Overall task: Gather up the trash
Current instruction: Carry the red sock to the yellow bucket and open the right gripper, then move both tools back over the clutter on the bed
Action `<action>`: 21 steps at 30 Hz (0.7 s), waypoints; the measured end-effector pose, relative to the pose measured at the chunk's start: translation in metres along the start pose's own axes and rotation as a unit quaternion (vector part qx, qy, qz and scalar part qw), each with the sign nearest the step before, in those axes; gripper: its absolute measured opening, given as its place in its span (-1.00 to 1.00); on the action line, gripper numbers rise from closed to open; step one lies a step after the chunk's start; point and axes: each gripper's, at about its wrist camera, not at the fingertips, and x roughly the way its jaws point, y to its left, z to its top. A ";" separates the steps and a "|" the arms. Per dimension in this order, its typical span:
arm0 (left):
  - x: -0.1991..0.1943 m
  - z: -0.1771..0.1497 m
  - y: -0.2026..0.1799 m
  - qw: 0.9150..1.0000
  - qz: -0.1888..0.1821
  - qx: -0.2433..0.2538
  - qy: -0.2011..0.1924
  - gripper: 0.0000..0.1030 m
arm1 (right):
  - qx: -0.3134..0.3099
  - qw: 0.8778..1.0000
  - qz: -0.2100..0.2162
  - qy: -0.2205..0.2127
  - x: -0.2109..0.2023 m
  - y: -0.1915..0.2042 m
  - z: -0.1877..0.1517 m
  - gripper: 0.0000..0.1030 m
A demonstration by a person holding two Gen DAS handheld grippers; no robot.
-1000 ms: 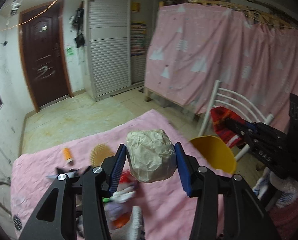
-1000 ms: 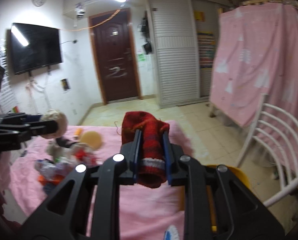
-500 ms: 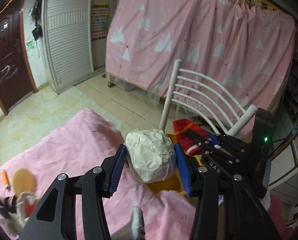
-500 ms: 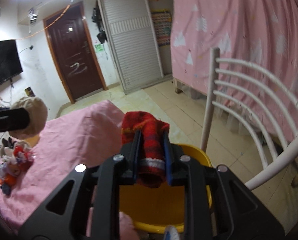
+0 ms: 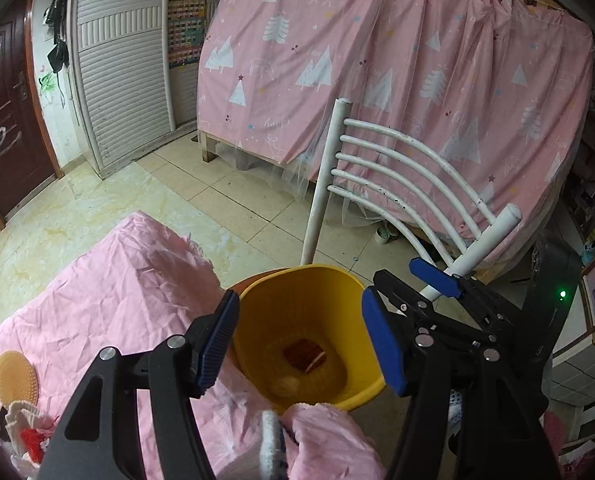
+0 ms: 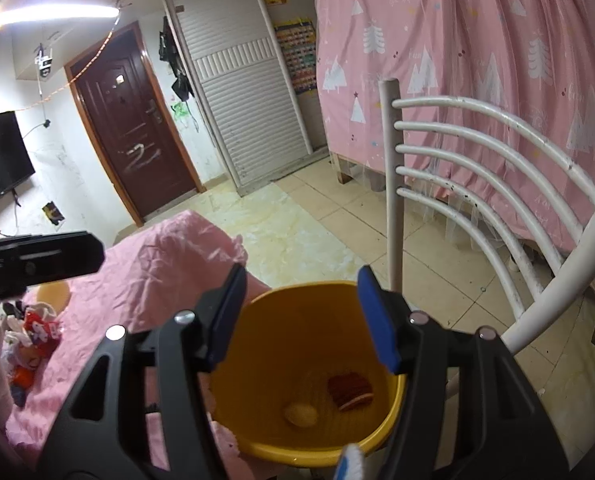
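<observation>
Both claws are hanging over the yellow bin [image 6: 257,432]: the left claw [image 5: 301,342] and the right claw [image 6: 303,314] are opening, nothing between their blue pads. The drop-off step looks finished; next, each would need to swing back to the pink-covered surface [image 5: 97,304] for the remaining litter pile [image 6: 29,340]. Inside the bin are lying a pale crumpled paper ball [image 6: 300,415] and a red knitted piece [image 6: 349,391], side by side on its ribbed bottom. Beyond are standing a white chair [image 5: 397,184] and a pink curtain [image 5: 377,60].
</observation>
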 end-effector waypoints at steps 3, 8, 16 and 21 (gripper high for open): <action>-0.014 -0.001 0.006 1.000 0.004 -0.004 -0.008 0.06 | -0.007 1.000 0.007 -0.003 -0.006 0.007 0.001 0.08; -0.047 -0.008 0.021 0.999 0.008 -0.017 -0.026 0.09 | -0.025 0.999 0.022 -0.008 -0.017 0.037 0.003 0.28; -0.117 -0.032 0.058 0.997 0.040 -0.033 -0.065 0.26 | -0.071 0.996 0.060 0.000 -0.024 0.101 0.002 0.40; -0.155 -0.044 0.085 0.993 0.061 -0.047 -0.087 0.32 | -0.102 0.991 0.083 0.008 -0.023 0.147 -0.002 0.41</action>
